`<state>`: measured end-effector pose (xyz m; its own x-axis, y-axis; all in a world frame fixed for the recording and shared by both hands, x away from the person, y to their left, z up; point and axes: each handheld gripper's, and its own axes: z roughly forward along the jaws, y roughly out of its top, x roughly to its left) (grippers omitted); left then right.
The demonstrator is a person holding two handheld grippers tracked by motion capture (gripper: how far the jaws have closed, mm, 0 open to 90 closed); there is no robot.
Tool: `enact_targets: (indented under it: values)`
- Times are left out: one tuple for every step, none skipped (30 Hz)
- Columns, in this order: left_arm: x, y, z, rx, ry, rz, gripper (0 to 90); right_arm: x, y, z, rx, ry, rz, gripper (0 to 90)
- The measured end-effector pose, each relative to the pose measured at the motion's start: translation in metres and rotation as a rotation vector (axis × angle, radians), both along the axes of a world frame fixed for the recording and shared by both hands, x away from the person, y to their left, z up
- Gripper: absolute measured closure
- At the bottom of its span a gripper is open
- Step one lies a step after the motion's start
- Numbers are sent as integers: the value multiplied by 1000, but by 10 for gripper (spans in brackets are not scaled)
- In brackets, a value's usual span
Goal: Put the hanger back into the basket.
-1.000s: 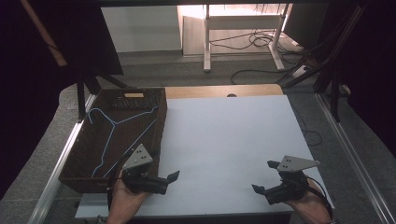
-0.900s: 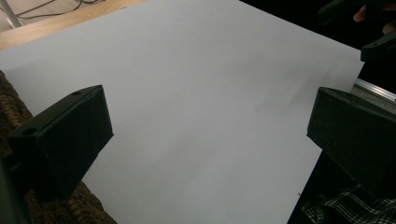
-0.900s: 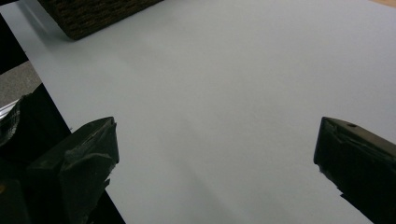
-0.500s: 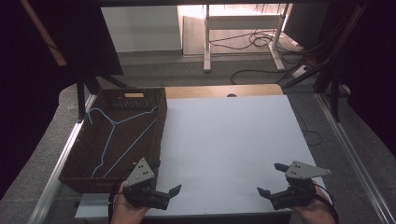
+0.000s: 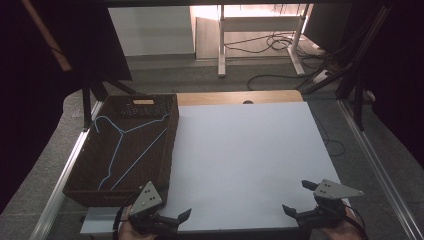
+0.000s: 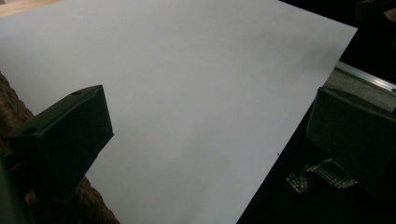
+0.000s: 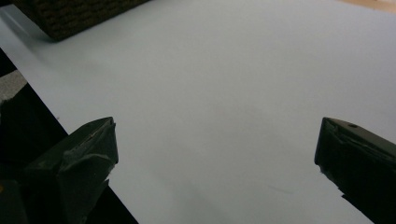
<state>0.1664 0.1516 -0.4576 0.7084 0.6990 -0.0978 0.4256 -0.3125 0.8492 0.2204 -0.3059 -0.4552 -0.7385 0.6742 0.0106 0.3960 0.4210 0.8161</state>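
Note:
A brown wicker basket [image 5: 85,165] stands on the left of the white table board [image 5: 245,150]. In it lies a light blue wire hanger [image 5: 131,150]. My left gripper [image 5: 176,220] hovers at the near edge just right of the basket's front corner, jaws wide apart and empty. In the left gripper view the left gripper [image 6: 210,135] looks over bare white board, with the basket's wall [image 6: 93,207] at its left jaw. My right gripper [image 5: 298,197] sits at the near right edge, open and empty. The right gripper [image 7: 215,149] faces the board, with the basket [image 7: 70,14] far off.
A wooden strip [image 5: 235,97] borders the board's far edge. Metal rails [image 5: 367,150] run along both sides of the table. A checked cloth [image 6: 322,173] shows below the board's near edge. Desk legs and cables [image 5: 270,45] stand on the floor beyond.
Both grippers have drawn back toward the near edge of the table. The left one has left the basket's front side. Both stay open; the hanger has not moved.

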Motion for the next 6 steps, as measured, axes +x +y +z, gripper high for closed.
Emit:
enact_targets:
  values:
    - [-1, -1, -2, 8, 6, -2, 3, 0, -2, -2, -8, 13, -6, 0]
    - [-2, -1, -3, 13, 7, -2, 3, 0, -2, -2, -8, 13, -6, 0]
    - [-3, -1, -5, 22, 10, -3, 3, 1, -2, -3, -6, 14, -9, 0]
    - [-3, -2, -6, 29, 13, -4, 3, 1, -3, -3, -4, 17, -14, 0]
    - [-3, -2, -7, 29, 15, -5, 3, 1, -3, -3, -4, 17, -14, 0]
    - [-3, -2, -7, 31, 14, -5, 3, 1, -3, -3, -7, 16, -15, 0]
